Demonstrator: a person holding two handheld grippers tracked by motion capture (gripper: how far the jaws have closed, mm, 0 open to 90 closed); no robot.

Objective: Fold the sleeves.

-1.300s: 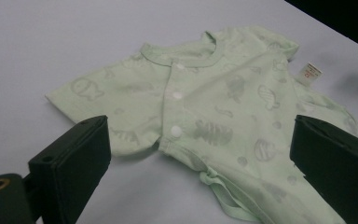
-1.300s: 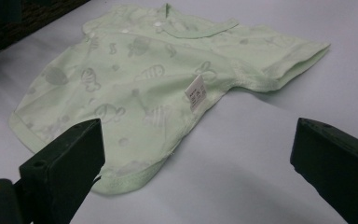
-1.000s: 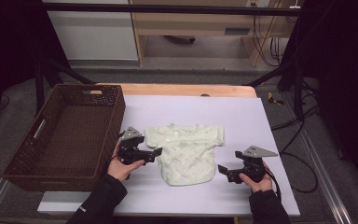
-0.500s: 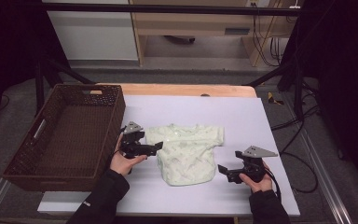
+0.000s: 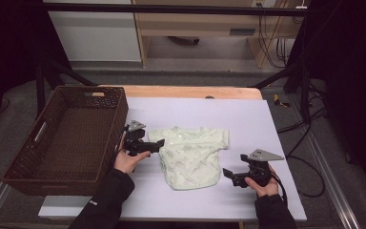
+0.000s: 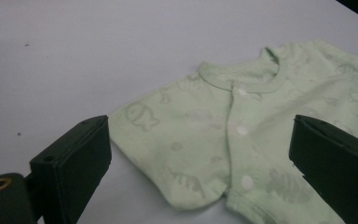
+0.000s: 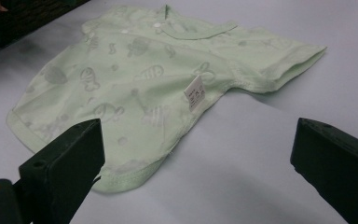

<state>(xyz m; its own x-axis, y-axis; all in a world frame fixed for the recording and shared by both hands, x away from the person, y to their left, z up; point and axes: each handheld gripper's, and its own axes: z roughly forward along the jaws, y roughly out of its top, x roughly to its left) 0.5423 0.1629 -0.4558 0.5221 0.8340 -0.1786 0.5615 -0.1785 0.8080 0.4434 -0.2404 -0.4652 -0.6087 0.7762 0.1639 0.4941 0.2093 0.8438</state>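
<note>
Since a second ago, your left gripper (image 5: 158, 144) has slid forward to the shirt (image 5: 193, 157)'s sleeve; your right gripper (image 5: 228, 174) has stayed put. From above, the wicker basket (image 5: 117, 112) beside your left hand (image 5: 129, 160) holds nothing, and the shirt lies flat on the table (image 5: 248, 119) between both grippers. Your left gripper view shows jaws released, the sleeve (image 6: 168, 154) between them. Your right gripper view shows jaws spread too, the hem (image 7: 121, 179) just ahead.
</note>
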